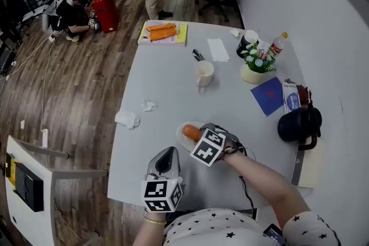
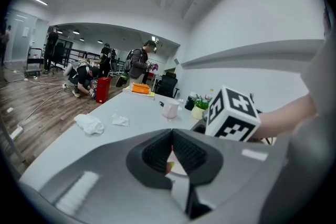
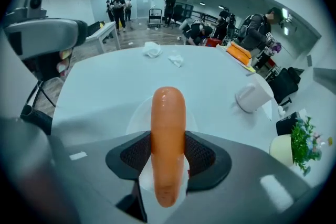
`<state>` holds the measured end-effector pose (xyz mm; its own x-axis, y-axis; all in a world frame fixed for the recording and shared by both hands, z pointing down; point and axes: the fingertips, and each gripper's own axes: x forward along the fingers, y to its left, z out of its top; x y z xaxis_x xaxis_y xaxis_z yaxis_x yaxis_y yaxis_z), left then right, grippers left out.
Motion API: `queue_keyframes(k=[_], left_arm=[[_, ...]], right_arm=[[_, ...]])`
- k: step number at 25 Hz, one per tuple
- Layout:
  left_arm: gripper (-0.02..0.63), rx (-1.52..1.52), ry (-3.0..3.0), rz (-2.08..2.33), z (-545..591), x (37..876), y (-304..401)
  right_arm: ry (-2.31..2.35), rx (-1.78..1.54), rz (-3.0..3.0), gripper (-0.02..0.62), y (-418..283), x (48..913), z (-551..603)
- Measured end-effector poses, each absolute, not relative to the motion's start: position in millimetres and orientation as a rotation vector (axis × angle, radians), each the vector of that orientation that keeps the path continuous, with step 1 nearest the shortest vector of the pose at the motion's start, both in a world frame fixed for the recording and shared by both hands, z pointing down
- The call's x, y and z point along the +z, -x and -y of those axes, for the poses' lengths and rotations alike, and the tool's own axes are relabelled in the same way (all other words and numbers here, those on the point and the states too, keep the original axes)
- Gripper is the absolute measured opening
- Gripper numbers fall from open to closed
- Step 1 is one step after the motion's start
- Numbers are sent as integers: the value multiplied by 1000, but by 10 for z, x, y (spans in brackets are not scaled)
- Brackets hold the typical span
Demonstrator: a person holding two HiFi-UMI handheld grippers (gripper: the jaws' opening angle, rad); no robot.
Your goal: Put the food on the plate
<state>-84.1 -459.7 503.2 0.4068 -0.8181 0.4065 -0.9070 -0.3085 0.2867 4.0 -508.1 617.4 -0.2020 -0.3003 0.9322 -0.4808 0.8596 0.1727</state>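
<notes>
A pale grey table [image 1: 173, 66] fills an open office, with a mug [image 1: 204, 73] at its far middle and crumpled tissues [image 1: 127, 119] near its left edge. At the near edge a person works with two hand-held tools. The left gripper [image 1: 167, 154] hovers just left of the action with its jaws pressed together at the tips and nothing between them. The right gripper [image 1: 203, 135] points steeply down over a small white plate [image 1: 180, 136] at the table's near centre, its jaws pinching a sausage [image 3: 168, 128] across the middle. One rounded end pokes out past the pads above the plate. Whether it touches the plate cannot be told from any view.

The sausage looks light, soft and glossy, so its skin is probably slick and it would likely bend or split under a hard squeeze. A gentle hold across the thick middle, as here, seems the safest way to carry it. A grip near either tapered end could let it slide out. Once released it may roll on the shallow plate.
</notes>
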Motion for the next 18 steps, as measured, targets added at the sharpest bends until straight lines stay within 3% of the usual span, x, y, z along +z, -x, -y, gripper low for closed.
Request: queue_keyframes(k=[14, 18], left_arm=[[8, 260, -2169, 1479, 4567, 5109, 857], [8, 248, -2181, 1485, 4532, 5062, 857]], right_arm=[[-520, 183, 1762, 201, 76, 6370, 5160], [-646, 158, 1868, 230, 44, 6318, 5162]])
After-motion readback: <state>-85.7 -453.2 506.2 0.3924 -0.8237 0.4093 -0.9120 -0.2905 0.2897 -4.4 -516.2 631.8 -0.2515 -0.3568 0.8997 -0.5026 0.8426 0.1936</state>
